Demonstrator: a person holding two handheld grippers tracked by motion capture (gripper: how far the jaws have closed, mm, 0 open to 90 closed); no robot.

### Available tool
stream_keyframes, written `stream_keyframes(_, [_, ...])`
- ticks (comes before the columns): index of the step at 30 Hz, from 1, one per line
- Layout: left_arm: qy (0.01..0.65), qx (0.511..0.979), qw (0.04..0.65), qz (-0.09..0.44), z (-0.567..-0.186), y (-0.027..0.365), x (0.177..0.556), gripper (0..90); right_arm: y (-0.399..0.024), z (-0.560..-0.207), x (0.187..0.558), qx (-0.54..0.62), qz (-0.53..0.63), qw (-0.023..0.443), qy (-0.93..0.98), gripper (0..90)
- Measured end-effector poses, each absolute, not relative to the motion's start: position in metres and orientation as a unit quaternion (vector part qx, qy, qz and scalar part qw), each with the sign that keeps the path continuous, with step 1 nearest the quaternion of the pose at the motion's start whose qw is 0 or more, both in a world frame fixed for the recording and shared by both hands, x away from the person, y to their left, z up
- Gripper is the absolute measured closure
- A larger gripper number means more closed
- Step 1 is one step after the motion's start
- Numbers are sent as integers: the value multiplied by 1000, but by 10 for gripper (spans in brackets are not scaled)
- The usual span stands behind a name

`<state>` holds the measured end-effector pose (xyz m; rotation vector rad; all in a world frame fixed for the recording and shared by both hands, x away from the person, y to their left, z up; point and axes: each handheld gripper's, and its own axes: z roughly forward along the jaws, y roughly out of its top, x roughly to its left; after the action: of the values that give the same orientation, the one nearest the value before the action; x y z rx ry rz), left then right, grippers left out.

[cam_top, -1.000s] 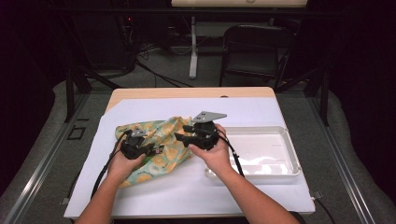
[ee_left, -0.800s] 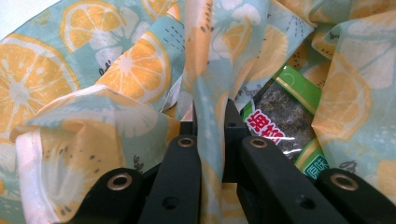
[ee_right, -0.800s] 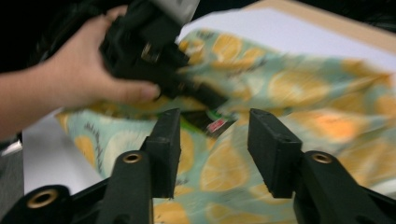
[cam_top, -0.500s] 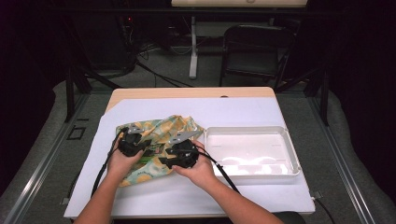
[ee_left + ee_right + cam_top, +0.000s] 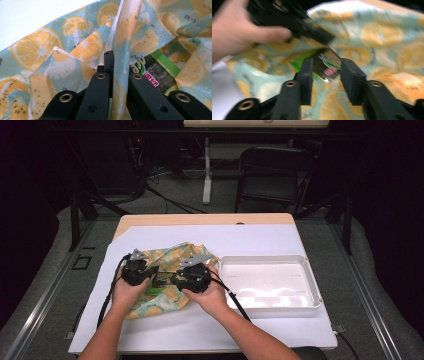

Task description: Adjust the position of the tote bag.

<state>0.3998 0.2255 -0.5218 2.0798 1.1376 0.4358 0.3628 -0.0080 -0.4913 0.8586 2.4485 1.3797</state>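
A recording lab or studio rather than a home: the worktop under white sheeting stands on grey carpet in a dark room, ringed by black metal stands, loose floor cables and an empty black chair behind it.

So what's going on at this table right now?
A person works two hand-held grippers on a lemon-print cloth bag lying left of a white tray. The left gripper is shut on a fold of the bag's fabric, holding its mouth open. The right gripper reaches into that opening, its jaws having just been closing, with a green-and-dark snack packet between them; whether the pads press on it yet is not clear. The tray has nothing in it.
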Motion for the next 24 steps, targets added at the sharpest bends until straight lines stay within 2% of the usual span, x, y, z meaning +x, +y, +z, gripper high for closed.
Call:
stream_keyframes(6, [450, 795, 367, 177, -518, 231, 401, 900, -10, -511, 361, 297, 402, 94, 861, 787])
stream_keyframes(9, [455, 793, 364, 179, -515, 235, 403, 900, -11, -520, 354, 297, 386, 90, 869, 819])
stream_keyframes(24, [454, 789, 351, 221, -491, 233, 419, 900, -16, -547, 341, 319, 356, 74, 875, 845])
